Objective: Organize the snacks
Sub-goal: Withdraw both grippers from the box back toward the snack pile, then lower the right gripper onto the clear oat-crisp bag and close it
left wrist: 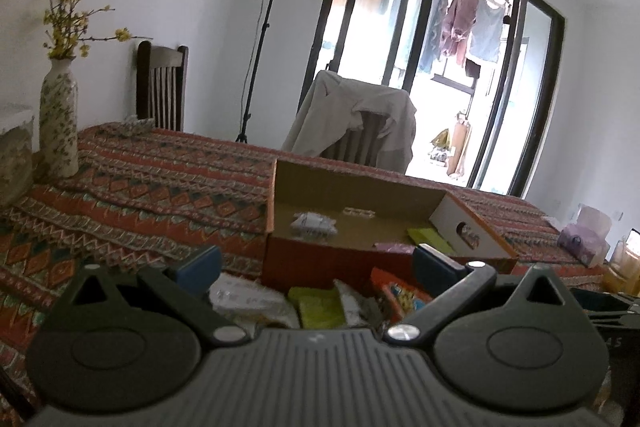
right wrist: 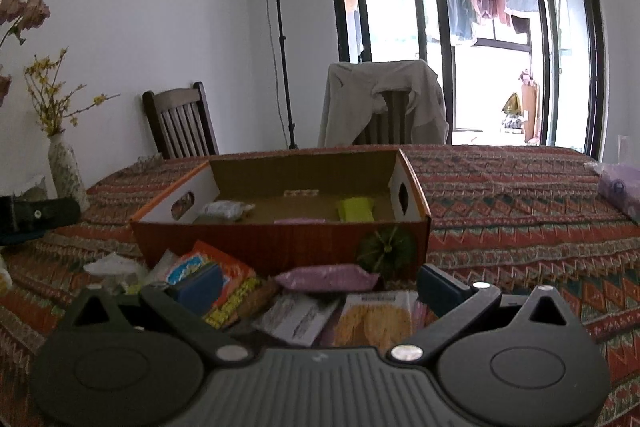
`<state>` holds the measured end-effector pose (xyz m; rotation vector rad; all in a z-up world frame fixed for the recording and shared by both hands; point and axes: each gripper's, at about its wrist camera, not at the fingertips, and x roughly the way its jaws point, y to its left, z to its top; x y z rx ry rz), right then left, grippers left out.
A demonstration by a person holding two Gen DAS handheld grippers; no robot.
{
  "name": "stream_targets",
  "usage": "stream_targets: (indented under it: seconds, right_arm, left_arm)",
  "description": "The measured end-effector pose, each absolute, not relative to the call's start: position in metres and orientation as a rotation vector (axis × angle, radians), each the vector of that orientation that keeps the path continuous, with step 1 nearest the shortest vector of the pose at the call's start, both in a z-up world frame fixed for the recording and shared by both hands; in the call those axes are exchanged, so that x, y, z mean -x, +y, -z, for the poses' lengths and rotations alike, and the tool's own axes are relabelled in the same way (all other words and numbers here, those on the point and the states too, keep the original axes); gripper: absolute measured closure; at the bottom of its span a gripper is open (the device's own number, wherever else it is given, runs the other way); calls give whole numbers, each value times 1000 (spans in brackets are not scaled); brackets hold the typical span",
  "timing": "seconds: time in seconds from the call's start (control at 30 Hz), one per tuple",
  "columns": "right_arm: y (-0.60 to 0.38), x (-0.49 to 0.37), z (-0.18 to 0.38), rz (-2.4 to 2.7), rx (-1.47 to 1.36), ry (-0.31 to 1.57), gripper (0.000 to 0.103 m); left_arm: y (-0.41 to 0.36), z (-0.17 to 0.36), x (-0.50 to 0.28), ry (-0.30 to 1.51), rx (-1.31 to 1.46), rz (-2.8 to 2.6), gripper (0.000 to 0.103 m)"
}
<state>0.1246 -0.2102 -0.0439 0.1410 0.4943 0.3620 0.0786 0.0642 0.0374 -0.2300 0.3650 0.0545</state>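
An open orange cardboard box (right wrist: 280, 243) stands on the patterned tablecloth; it also shows in the left wrist view (left wrist: 320, 263). Inside lie a white packet (right wrist: 224, 209), a yellow-green packet (right wrist: 356, 209) and a pink one (right wrist: 300, 221). Loose snacks lie in front of the box: an orange bag (right wrist: 228, 287), a pink packet (right wrist: 328, 277), a white packet (right wrist: 296, 319) and a noodle-like pack (right wrist: 376, 319). My right gripper (right wrist: 316, 285) is open and empty above them. My left gripper (left wrist: 316, 263) is open and empty above a green packet (left wrist: 320, 307) and white packets (left wrist: 248, 297).
A flowered vase (left wrist: 58, 123) with yellow twigs stands at the table's left. Two chairs (right wrist: 180, 125) stand behind the table, one draped with a jacket (right wrist: 384, 103). A lamp stand (right wrist: 280, 39) is by the wall. A purple bag (right wrist: 620, 191) lies at the right.
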Motion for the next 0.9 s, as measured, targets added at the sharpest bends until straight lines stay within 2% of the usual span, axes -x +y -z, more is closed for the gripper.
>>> stream_targets:
  seconds: [0.9]
  right_arm:
    - [-208, -104, 69, -386, -130, 587, 0]
  left_arm:
    - [92, -9, -45, 417, 274, -115, 0]
